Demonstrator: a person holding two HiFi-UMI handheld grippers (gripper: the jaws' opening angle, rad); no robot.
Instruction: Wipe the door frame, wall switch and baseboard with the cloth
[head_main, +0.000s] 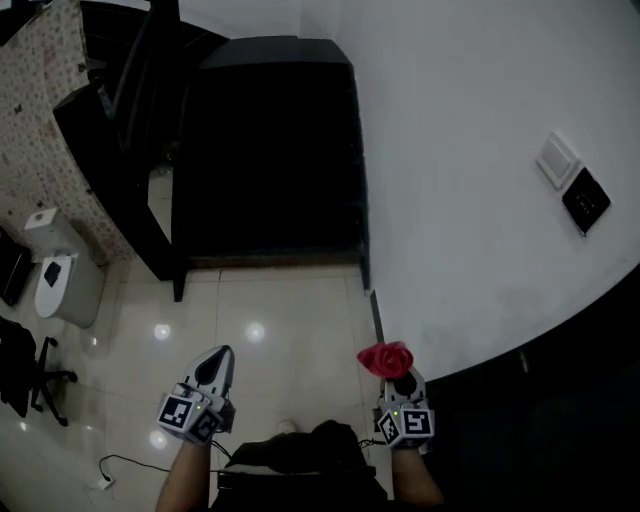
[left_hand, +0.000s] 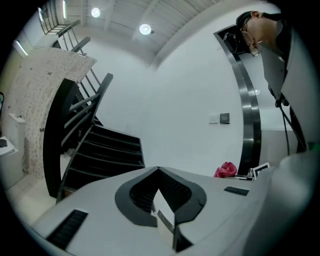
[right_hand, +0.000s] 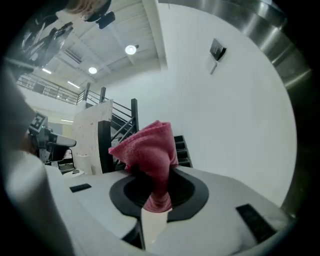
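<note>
Two grippers hang low over the glossy tiled floor (head_main: 290, 300), one in each of the person's hands. Right gripper (head_main: 399, 377) first: its jaws are clamped on a bunched red cloth (head_main: 385, 357). The cloth is pinched at its lower end, and the rest puffs up above the jaw tips. It sits close to the foot of the white wall (head_main: 470, 220), near the dark baseboard (head_main: 376, 312). From where I stand I can't tell whether cloth and wall touch.

Over to the left gripper (head_main: 221, 353): jaws pressed together, tips meeting, nothing caught between them. It is out over open floor, well apart from the wall, and points toward the black staircase (head_main: 270, 150).

Up on the wall is the wall switch (head_main: 556, 160), a white plate with a dark plate (head_main: 586, 200) just beside it, both well apart from the cloth. The left gripper view catches the brushed metal door frame (left_hand: 248, 125) rising just beside the red cloth.
</note>
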